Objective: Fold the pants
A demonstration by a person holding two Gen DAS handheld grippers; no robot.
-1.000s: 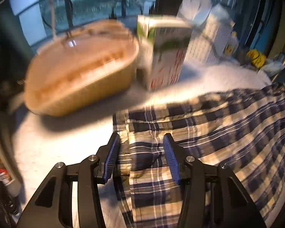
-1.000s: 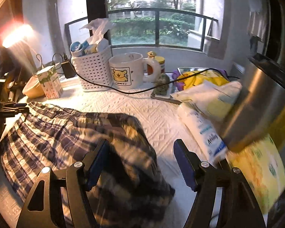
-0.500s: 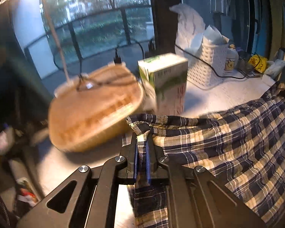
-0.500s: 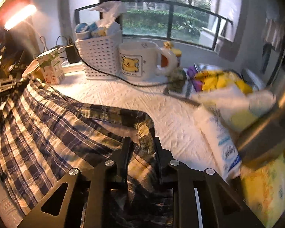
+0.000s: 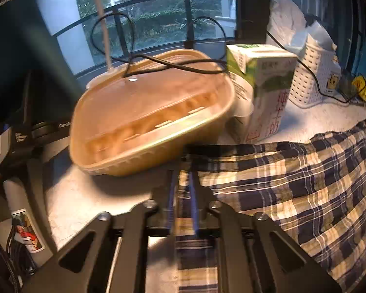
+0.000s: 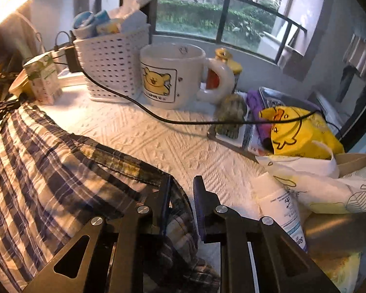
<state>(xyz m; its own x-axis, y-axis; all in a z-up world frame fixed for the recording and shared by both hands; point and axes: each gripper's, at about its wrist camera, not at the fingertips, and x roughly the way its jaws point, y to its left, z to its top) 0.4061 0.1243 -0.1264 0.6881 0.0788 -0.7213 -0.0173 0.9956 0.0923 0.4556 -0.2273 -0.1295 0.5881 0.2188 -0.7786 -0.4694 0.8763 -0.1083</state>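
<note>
1. My left tongs (image 5: 183,168) sit low in the centre of the left wrist view, clenched on a corner of the navy, cream and tan plaid cotton pants (image 5: 292,190); their jaws have just eased slightly wider, with cloth still between them.
2. The pants spread across the lower right of that view on the white textured surface (image 5: 80,195).
3. Just beyond the pinched corner sits a tan lidded plastic food container (image 5: 148,112), beside a green-and-white drink carton (image 5: 268,90).
4. In the right wrist view my right tongs (image 6: 181,190) grasp the pants' dark hem at lower centre, jaws having just closed further.
5. Behind stand a white bear-print mug (image 6: 173,75) and a white perforated basket (image 6: 112,66).
</note>
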